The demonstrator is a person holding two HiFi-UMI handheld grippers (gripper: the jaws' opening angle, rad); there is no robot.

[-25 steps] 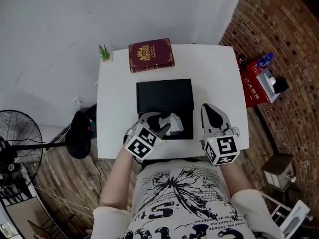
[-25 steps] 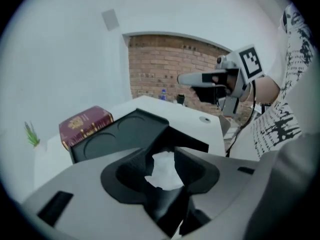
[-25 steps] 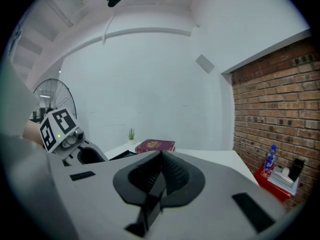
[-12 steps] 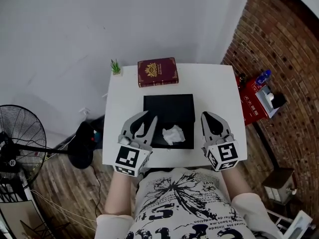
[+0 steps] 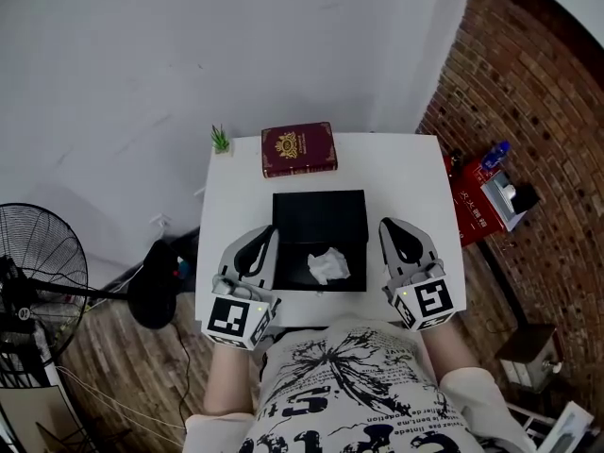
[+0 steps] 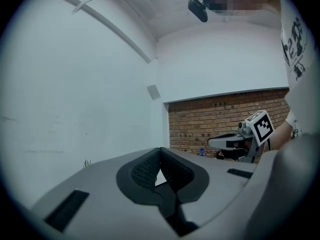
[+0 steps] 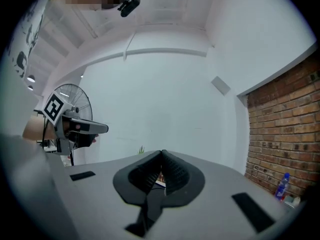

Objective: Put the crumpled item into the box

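now: crumpled item is seen lying inside the black box, against its front wall, toward the front edge of the desk. left gripper is held beside the box's left wall, clenched, nothing gripped. right gripper is held by the right wall, likewise clenched and empty.

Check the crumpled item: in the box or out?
In. The white crumpled item lies inside the open black box, near its front wall. The left gripper and right gripper flank the box, shut and empty.
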